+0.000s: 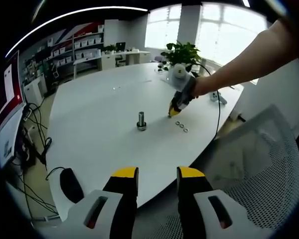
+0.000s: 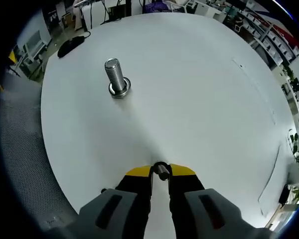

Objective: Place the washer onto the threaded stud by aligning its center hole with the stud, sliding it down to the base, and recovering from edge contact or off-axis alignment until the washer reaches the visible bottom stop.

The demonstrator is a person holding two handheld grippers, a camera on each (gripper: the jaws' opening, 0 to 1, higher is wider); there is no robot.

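bright daylight | windows (image 1: 209,25) glare | fisheye edges warped | soft shadows

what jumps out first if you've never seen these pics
The threaded stud standing upright alone on the wide white table. Next, the right claw, shut on a small washer low over the tabletop. In the left gripper view, a few spare washers lie near that claw, right of the stud.

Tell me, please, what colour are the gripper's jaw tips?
Yellow tips on the right gripper, clearest in the right gripper view.
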